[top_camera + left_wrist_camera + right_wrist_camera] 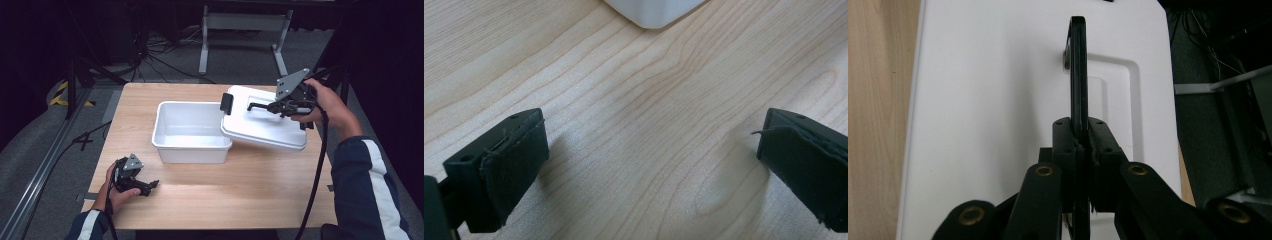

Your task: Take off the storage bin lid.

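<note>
Left hand-held gripper [150, 186] sits idle at 7 o'clock on the table [250, 195], jaws spread wide, nothing between them, just wood grain in the left gripper view. Bin corner visible past it at 12.

White bin [192, 131] is at table center, open and looks empty inside.

Lid [265, 120] is at 2 o'clock from the bin, tilted, its left edge resting over the bin's right rim, the rest hanging out to the right. Black latch [227, 103] on its near-left end.

Right hand-held gripper [1081, 145] is pinched shut on the lid handle [1078, 75], which stands up on edge between the jaws.

My read: lid is gripped and partway over the bin, neither seated nor set aside. I can't tell whether it's going on or off.
</note>
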